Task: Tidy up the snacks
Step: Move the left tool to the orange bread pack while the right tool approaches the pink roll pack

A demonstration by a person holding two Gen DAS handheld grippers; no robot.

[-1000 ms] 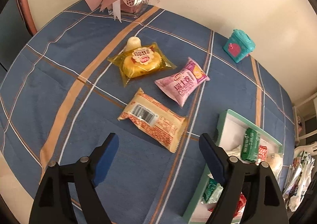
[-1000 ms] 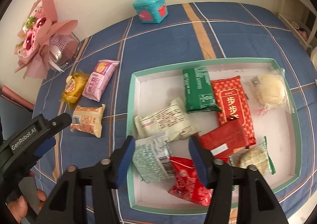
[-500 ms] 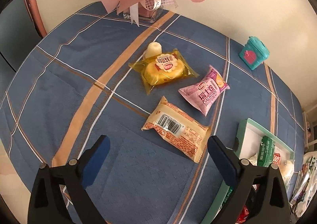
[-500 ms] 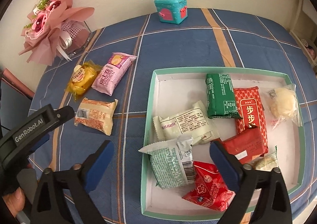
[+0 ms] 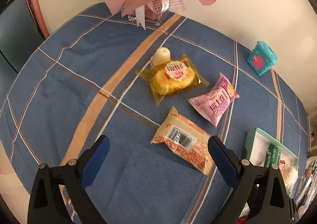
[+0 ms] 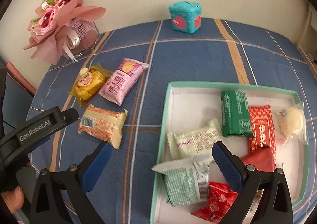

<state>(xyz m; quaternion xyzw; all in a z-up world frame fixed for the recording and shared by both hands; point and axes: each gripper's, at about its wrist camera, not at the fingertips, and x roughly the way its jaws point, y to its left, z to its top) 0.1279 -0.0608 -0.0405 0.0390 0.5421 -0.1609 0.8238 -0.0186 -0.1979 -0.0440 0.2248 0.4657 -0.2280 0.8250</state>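
Pink bouquet (image 6: 59,21) in a glass vase at my 10 o'clock, teal toy box (image 6: 185,17) at 12, both on the blue plaid tablecloth (image 6: 198,61), by the wall.

left gripper (image 5: 156,156): jaws now wider, nothing between them | right gripper (image 6: 161,161): jaws now wide, clear of green-white packet (image 6: 184,182) | green-white packet: now lies released in tray (image 6: 164,116)

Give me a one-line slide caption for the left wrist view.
Open left gripper hovers over an orange-patterned snack packet; yellow packet and pink packet lie beyond it on the blue plaid cloth.
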